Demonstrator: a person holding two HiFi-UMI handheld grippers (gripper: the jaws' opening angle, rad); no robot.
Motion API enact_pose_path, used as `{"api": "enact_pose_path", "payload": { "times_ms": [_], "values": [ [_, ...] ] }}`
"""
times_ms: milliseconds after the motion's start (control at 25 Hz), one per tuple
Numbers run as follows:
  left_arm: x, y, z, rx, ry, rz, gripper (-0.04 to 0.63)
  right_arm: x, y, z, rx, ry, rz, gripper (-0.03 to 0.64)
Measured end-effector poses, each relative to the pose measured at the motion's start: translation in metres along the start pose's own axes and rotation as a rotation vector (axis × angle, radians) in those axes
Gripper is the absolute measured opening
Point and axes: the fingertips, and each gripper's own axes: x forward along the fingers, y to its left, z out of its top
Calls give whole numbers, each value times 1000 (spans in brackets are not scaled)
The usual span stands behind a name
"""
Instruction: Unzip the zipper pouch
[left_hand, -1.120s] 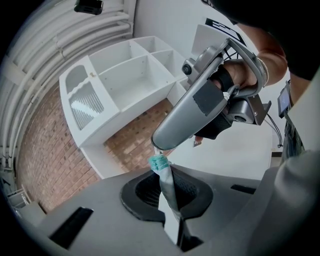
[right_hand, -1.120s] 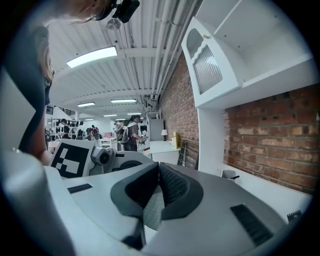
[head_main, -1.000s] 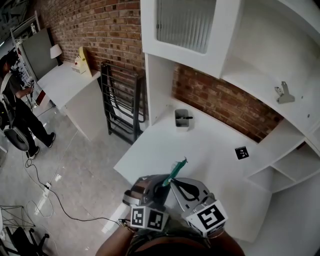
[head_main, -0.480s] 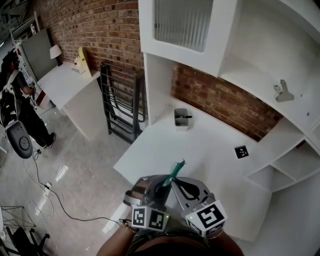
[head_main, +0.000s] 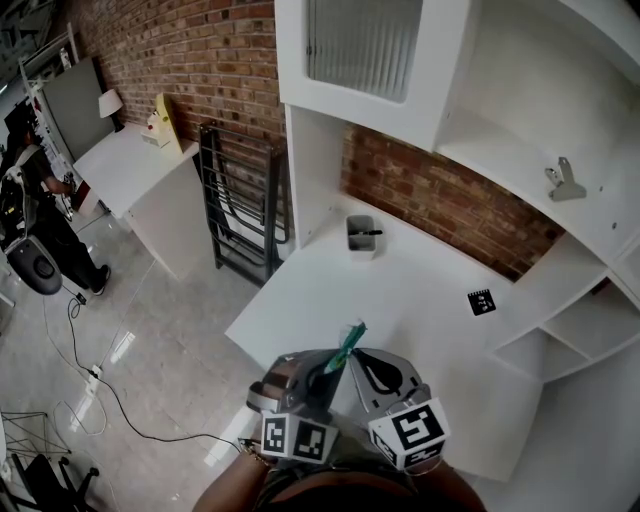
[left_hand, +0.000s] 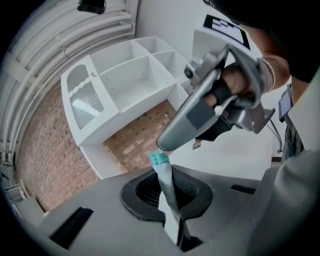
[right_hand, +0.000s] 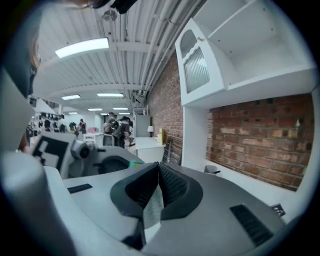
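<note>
The pouch (head_main: 348, 343) is teal, fading to grey. The left gripper (left_hand: 169, 200) and right gripper (right_hand: 157, 192) are grey with black jaws and black-and-white square markers. The bench (head_main: 420, 290) and shelves (head_main: 520, 110) are white, and the wall (head_main: 200, 50) is red brick.

This looks like an open-plan lab or workshop. A bare brick wall (head_main: 200, 50) backs white built-in shelves (head_main: 520, 100) and a white bench (head_main: 400, 290) bearing a printed square marker (head_main: 482, 303). Cables (head_main: 110, 395) trail over the polished floor (head_main: 150, 330). Exposed pipes (right_hand: 150, 30) and strip lights (right_hand: 82, 47) run overhead, and people (right_hand: 117, 127) stand among equipment farther off.
</note>
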Motion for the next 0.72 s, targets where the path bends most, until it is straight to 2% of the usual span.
{"api": "enact_pose_path", "payload": {
  "times_ms": [120, 280, 720],
  "values": [
    [-2, -3, 7, 0, -23, -5, 5, -2, -18, -7, 54, 8, -24, 3],
    [-2, -7, 6, 6, -19, -17, 5, -2, -18, -11, 29, 22, -30, 3],
    [-8, -9, 14, 13, -33, -24, 5, -8, -37, -17, 45, 40, -86, 3]
  ]
}}
